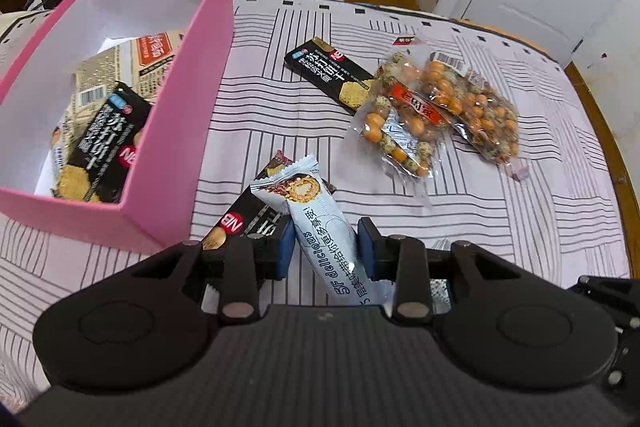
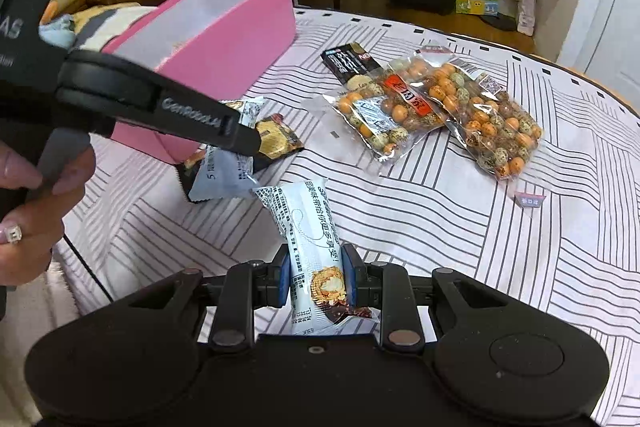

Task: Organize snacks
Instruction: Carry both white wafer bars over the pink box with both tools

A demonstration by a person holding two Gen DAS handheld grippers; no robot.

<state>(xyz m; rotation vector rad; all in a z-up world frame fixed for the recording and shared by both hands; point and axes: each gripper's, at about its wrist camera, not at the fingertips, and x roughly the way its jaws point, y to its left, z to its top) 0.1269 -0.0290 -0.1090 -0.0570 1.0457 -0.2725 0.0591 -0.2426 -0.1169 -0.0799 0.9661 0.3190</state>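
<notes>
My left gripper (image 1: 324,247) is shut on a white-and-blue snack bar (image 1: 320,211), held above the table just right of the pink box (image 1: 180,131). A black cracker packet (image 1: 240,223) sits against its left finger; I cannot tell whether it is gripped too. In the right wrist view, my right gripper (image 2: 316,275) is shut on a second white snack bar (image 2: 308,227), lifted off the cloth. The left gripper (image 2: 240,131) shows there beside the pink box (image 2: 248,27), with its bar (image 2: 224,175) hanging.
The box holds a black cracker packet (image 1: 104,143) and a beige packet (image 1: 148,55). On the striped tablecloth (image 1: 280,107) lie another black cracker packet (image 1: 328,71) and two clear nut bags (image 1: 400,119) (image 1: 476,111). A person's hand (image 2: 32,219) grips the left tool. The round table's edge (image 1: 612,147) curves at right.
</notes>
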